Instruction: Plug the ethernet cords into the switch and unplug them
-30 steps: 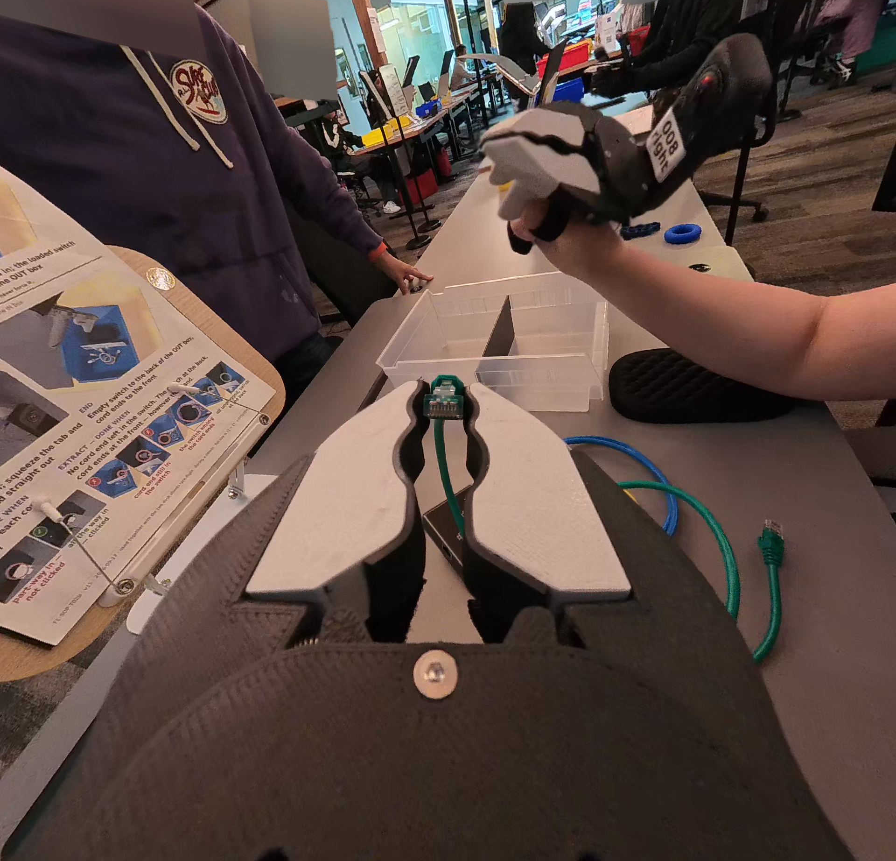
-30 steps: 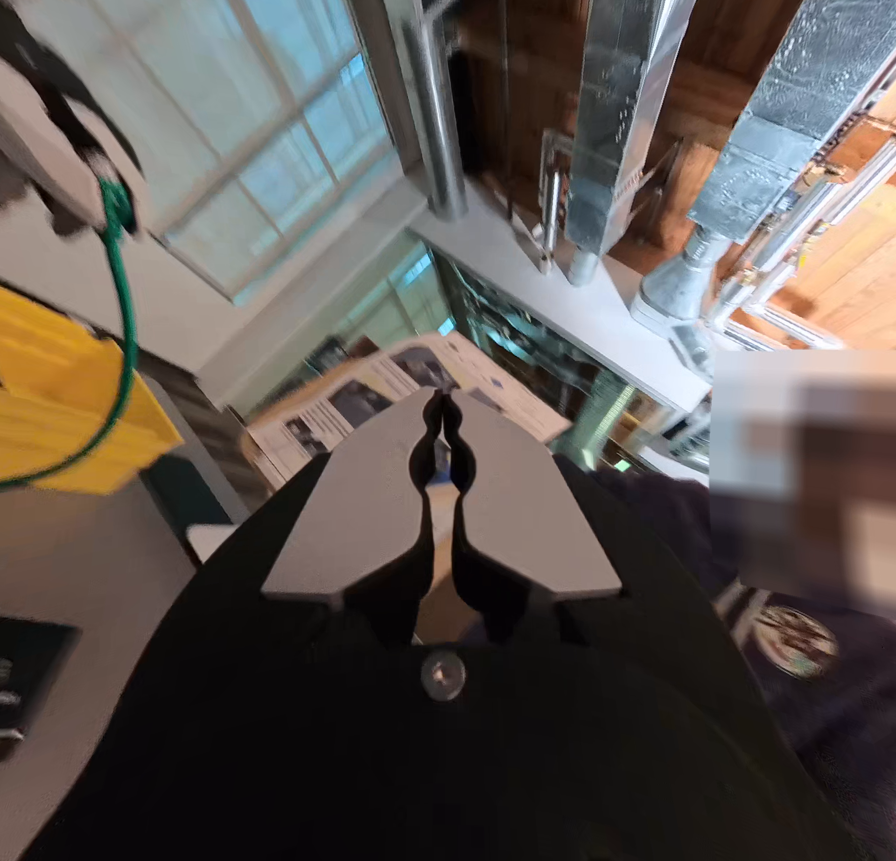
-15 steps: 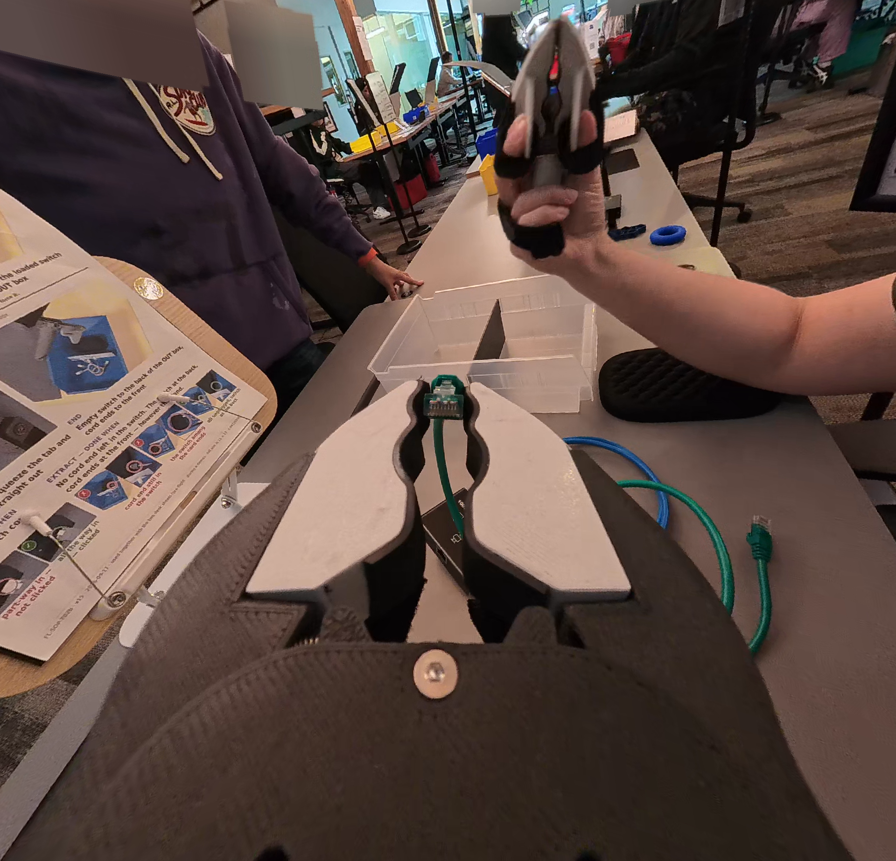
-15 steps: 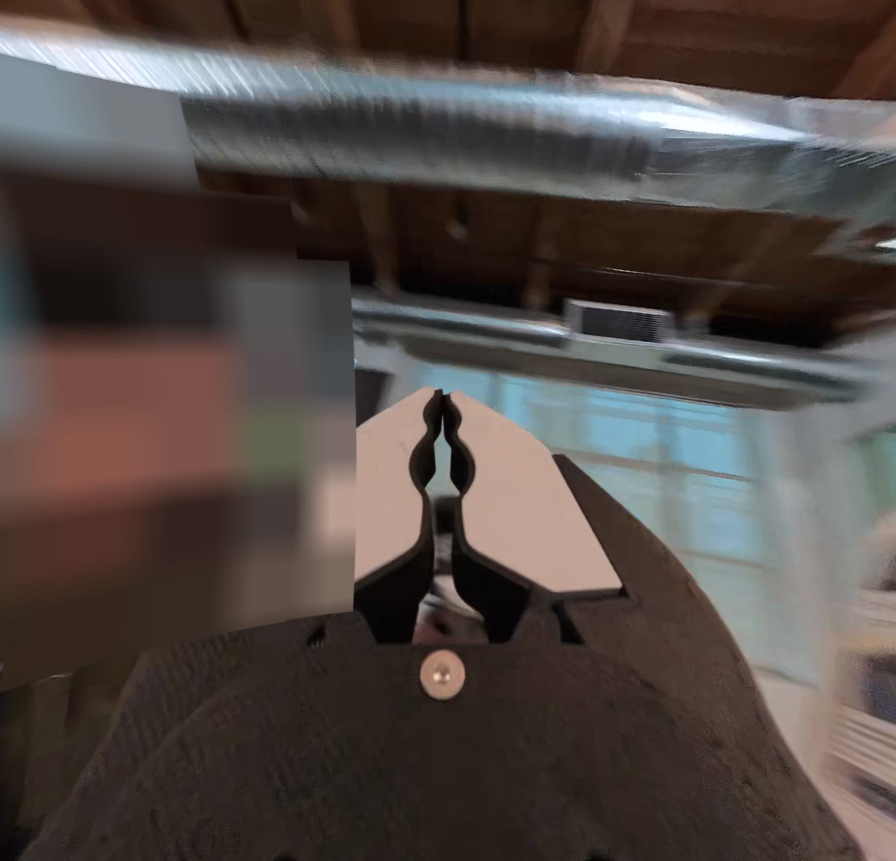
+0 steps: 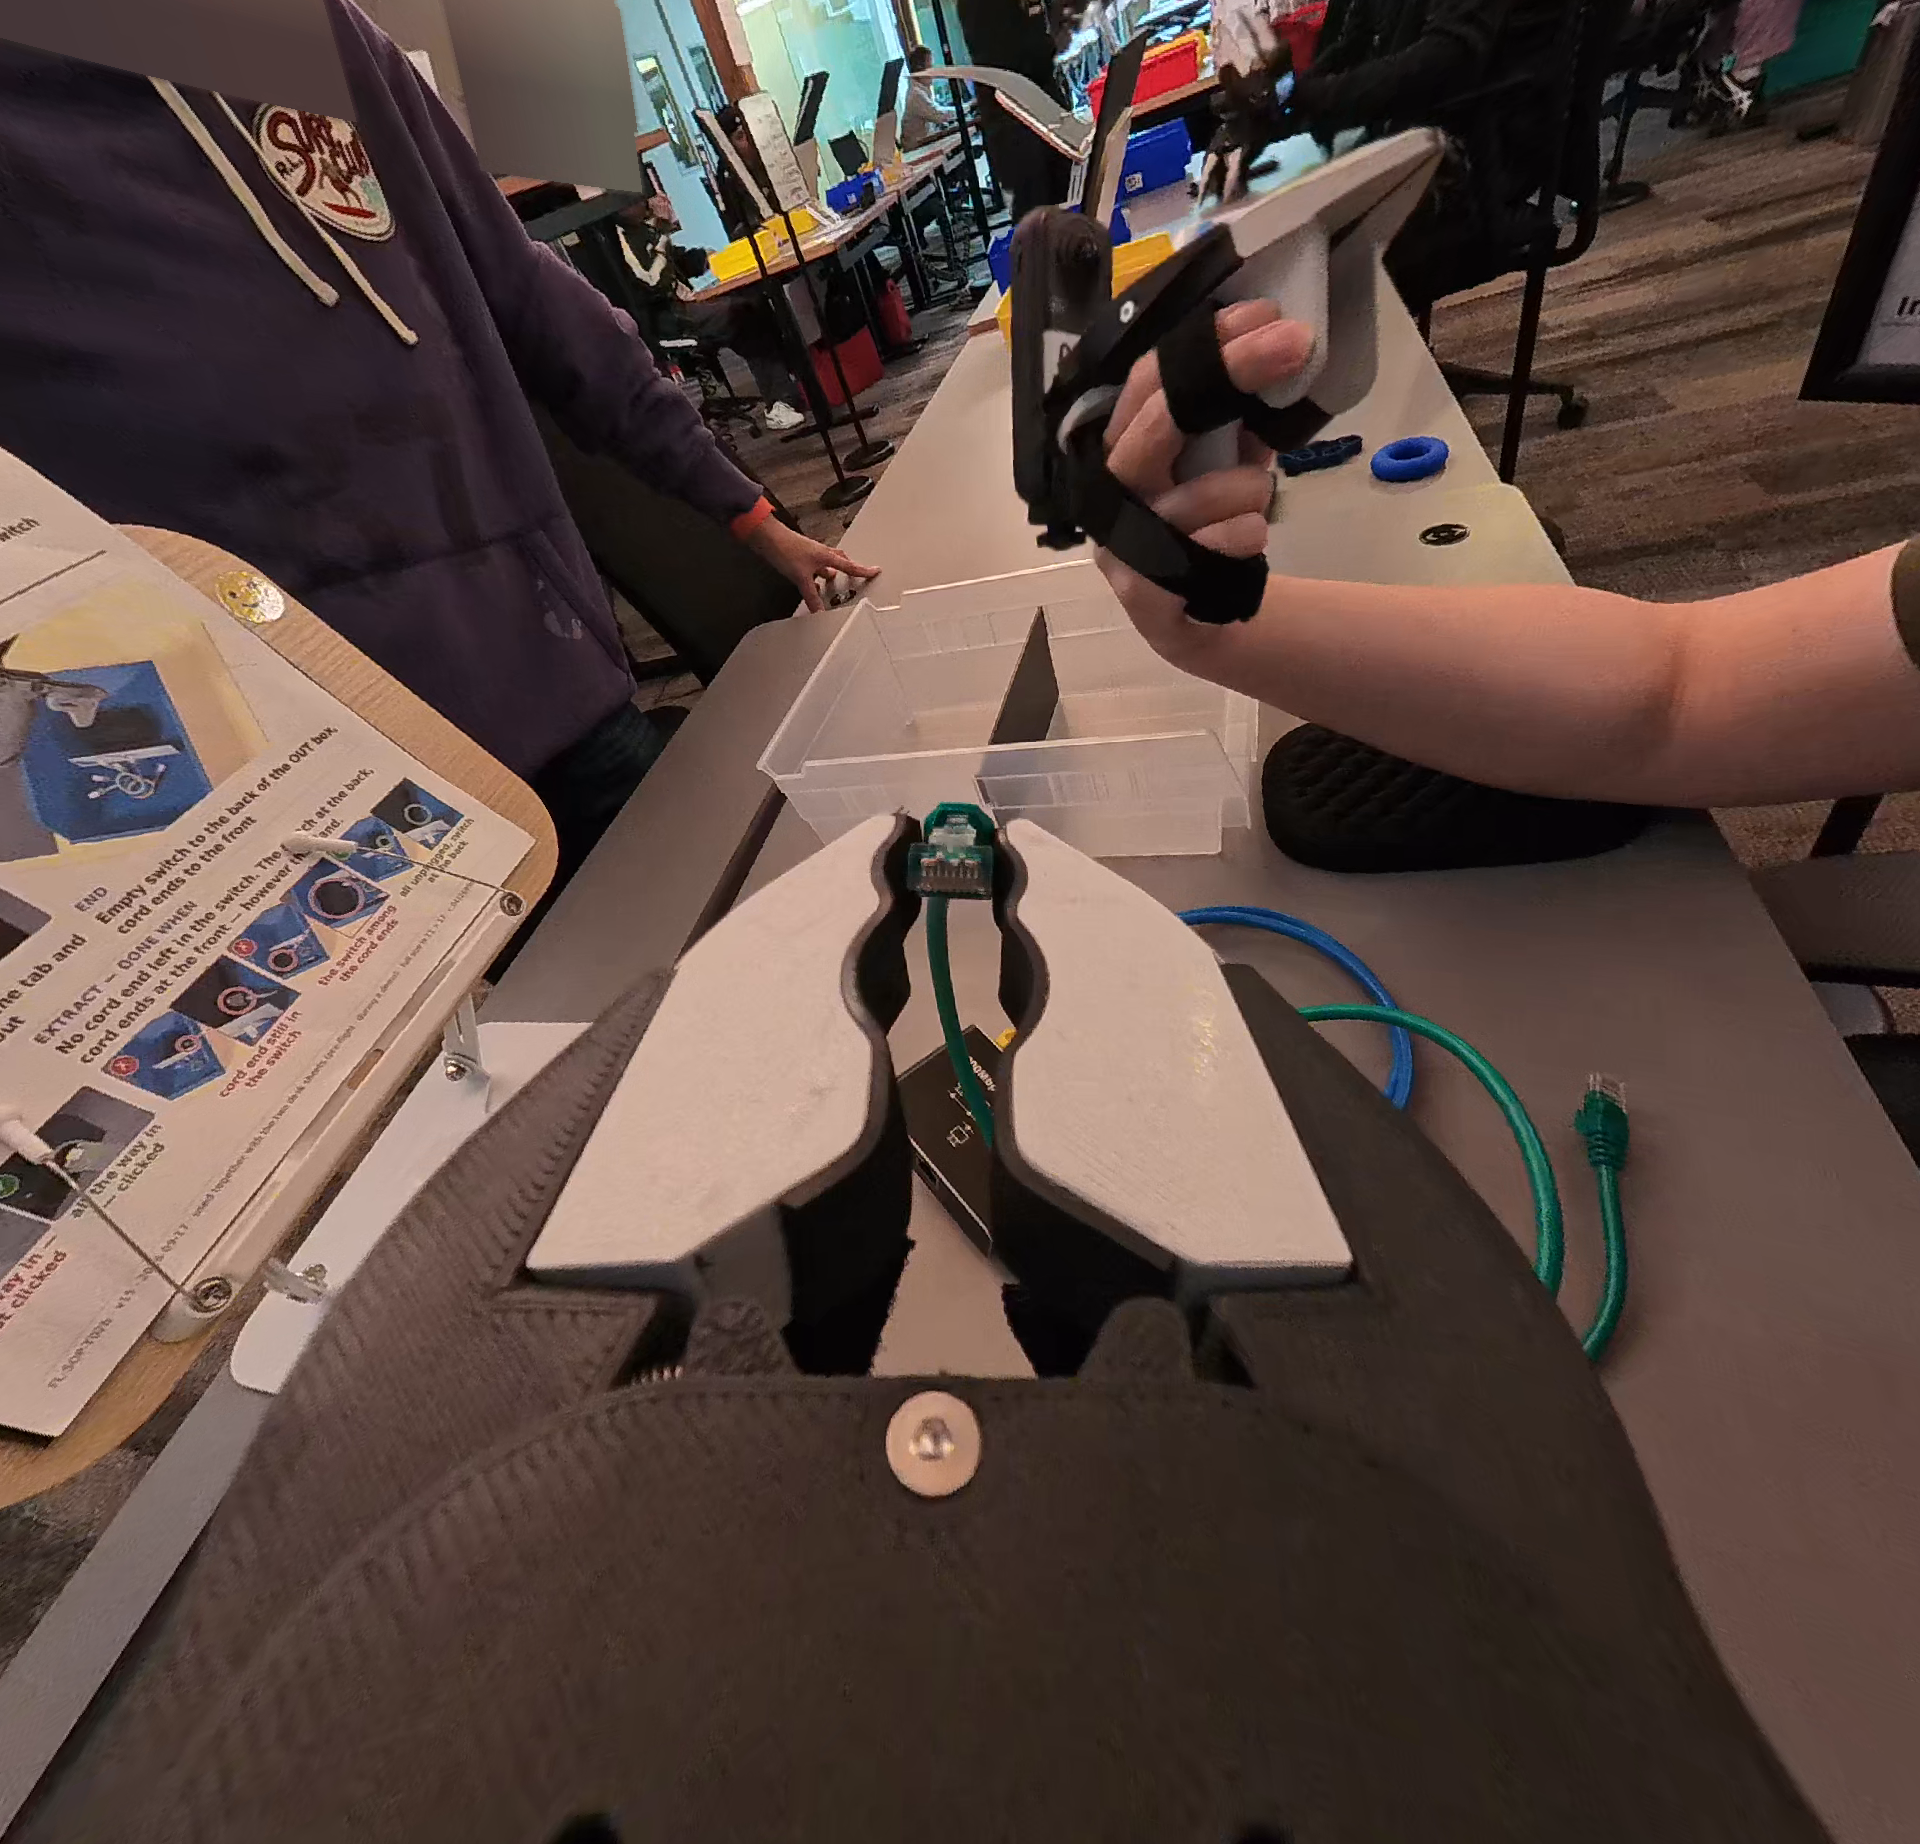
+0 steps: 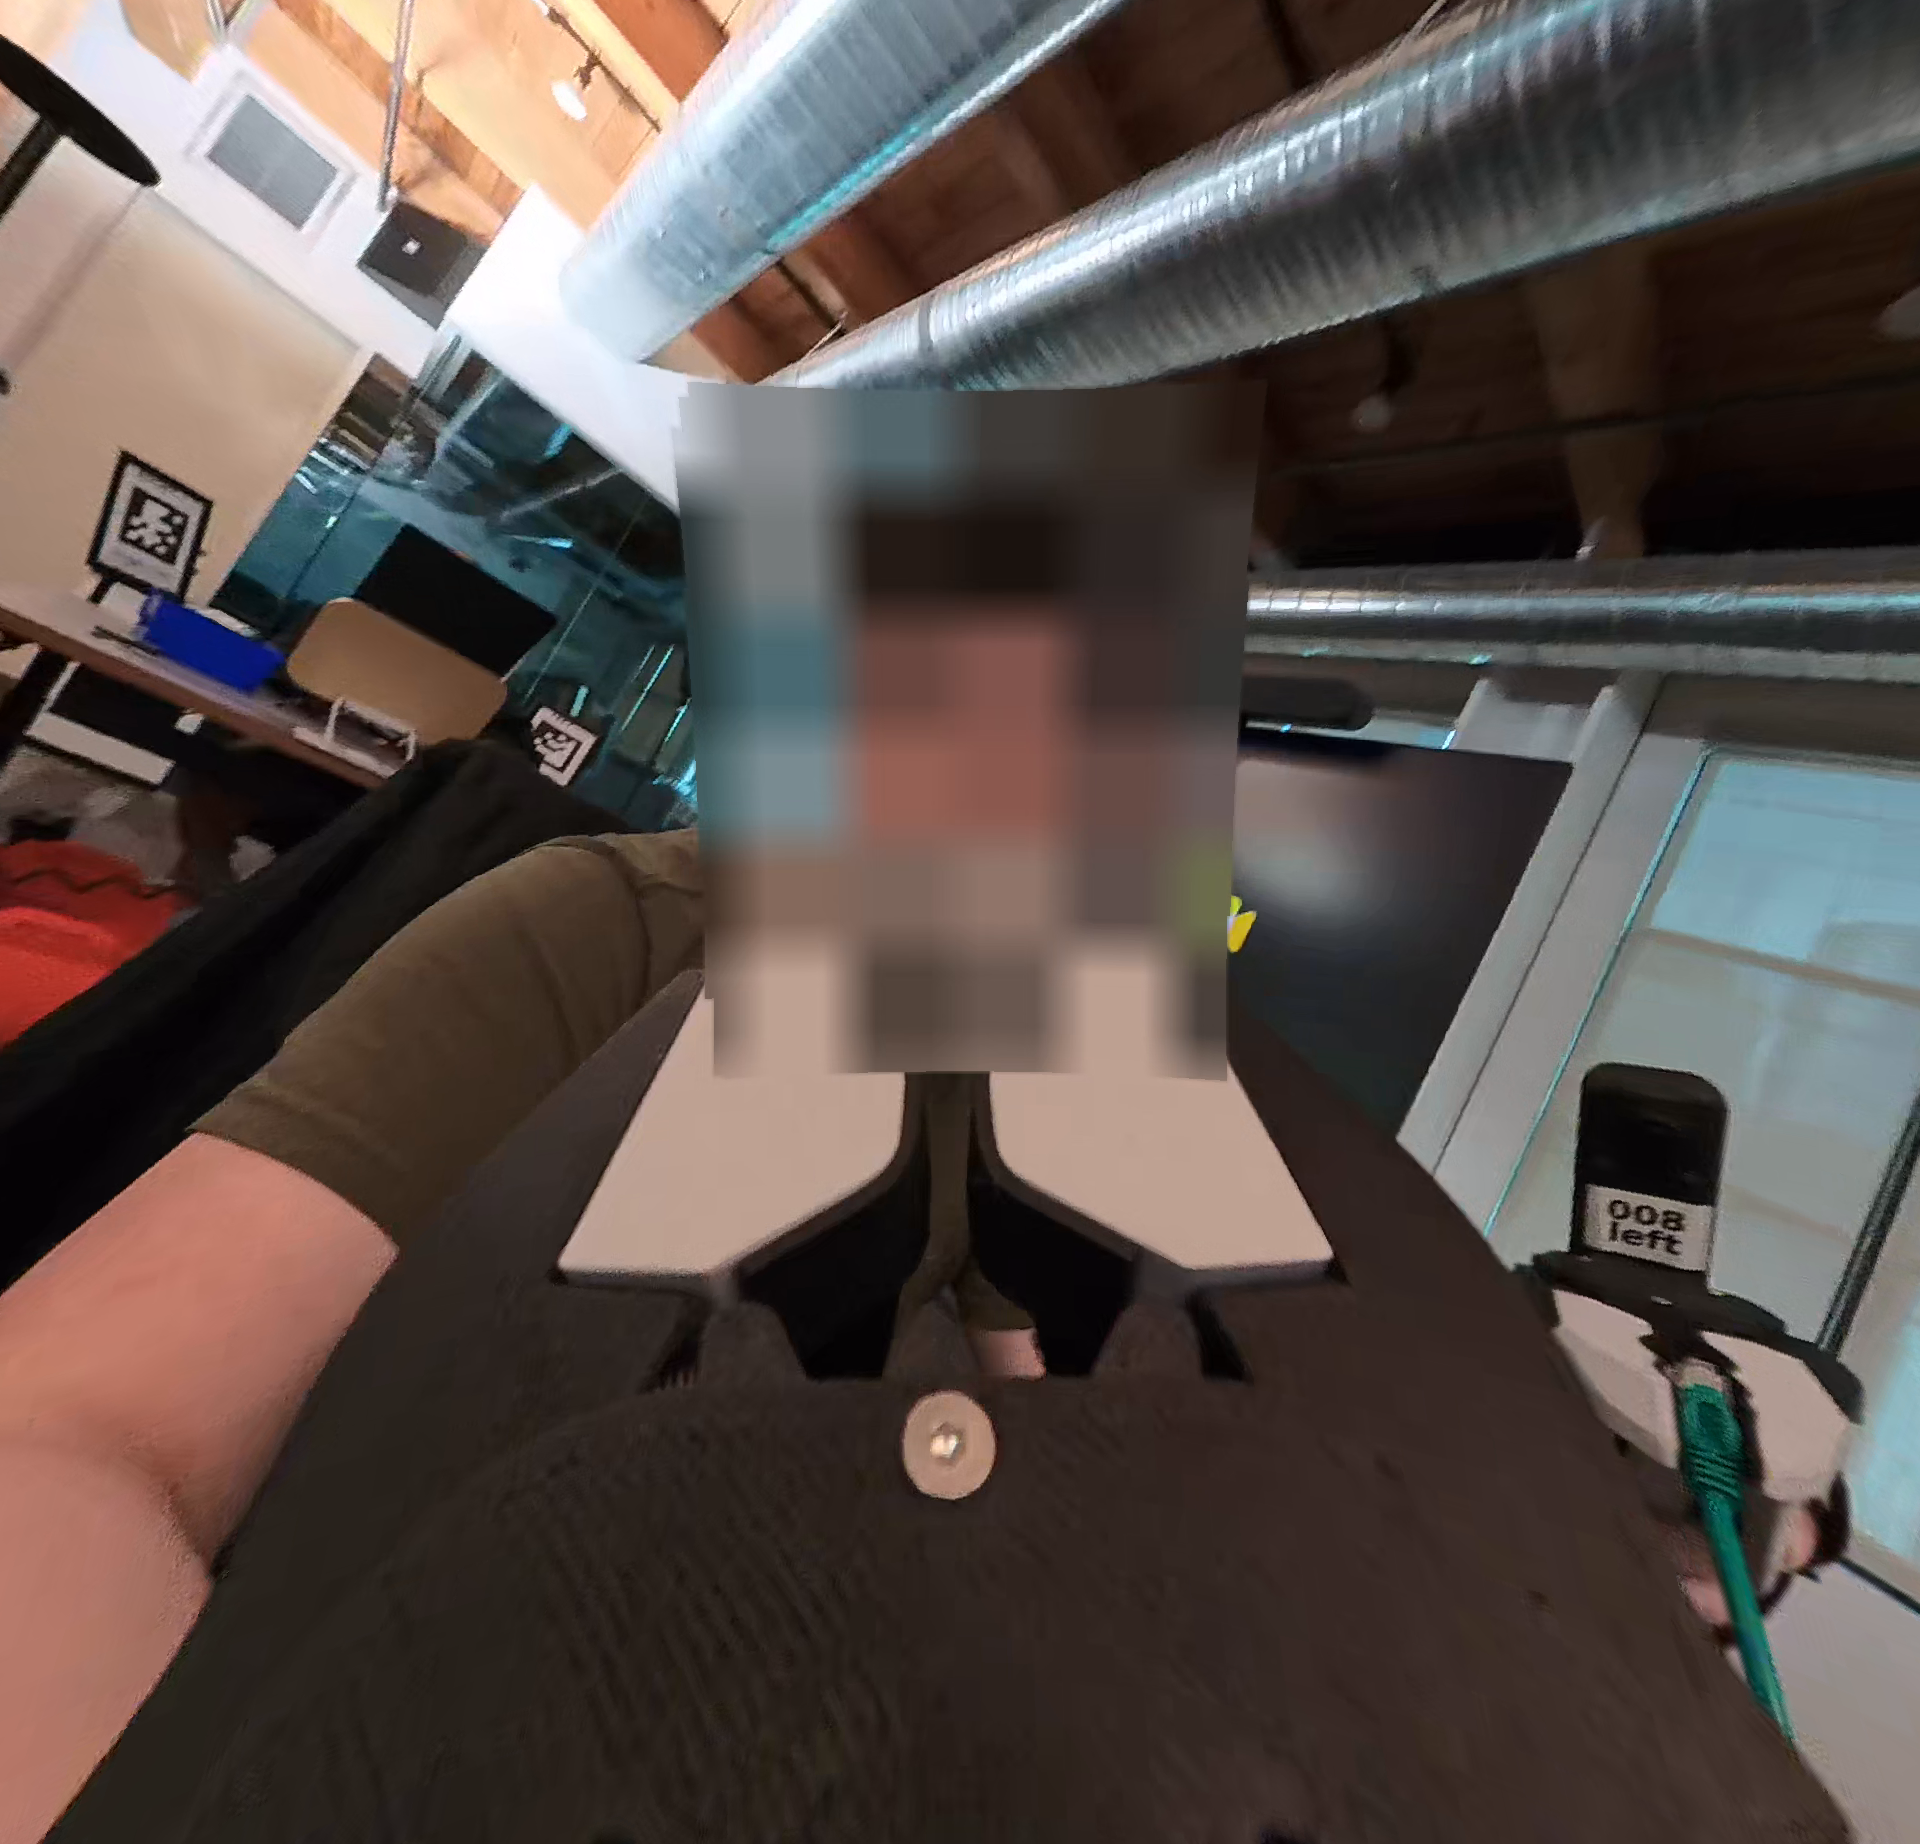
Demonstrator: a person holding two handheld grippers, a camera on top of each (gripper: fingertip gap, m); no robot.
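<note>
My left gripper (image 5: 948,849) is shut on the green ethernet plug (image 5: 948,859) and holds it above the table. The green cord (image 5: 1527,1119) hangs down between the fingers towards the black switch (image 5: 951,1129), then loops right to its free plug (image 5: 1600,1129) on the table. A blue cord (image 5: 1340,963) curves beside it. My right gripper (image 5: 1423,147) is held high above the clear bin, shut and empty, pointing away from the table. In the right wrist view its fingers (image 6: 790,1150) meet, with the tips under a mosaic patch. The left gripper (image 6: 1704,1399) shows there at lower right.
A clear divided bin (image 5: 883,745) stands behind the left gripper, with a black pad (image 5: 1434,807) to its right. An instruction board (image 5: 260,911) leans at the left. A person in a purple hoodie (image 5: 312,444) stands at the table's far left edge.
The right gripper has swung round in the air, from fingers pointing up to pointing away to the back right. The left gripper still holds the green plug in the same place.
</note>
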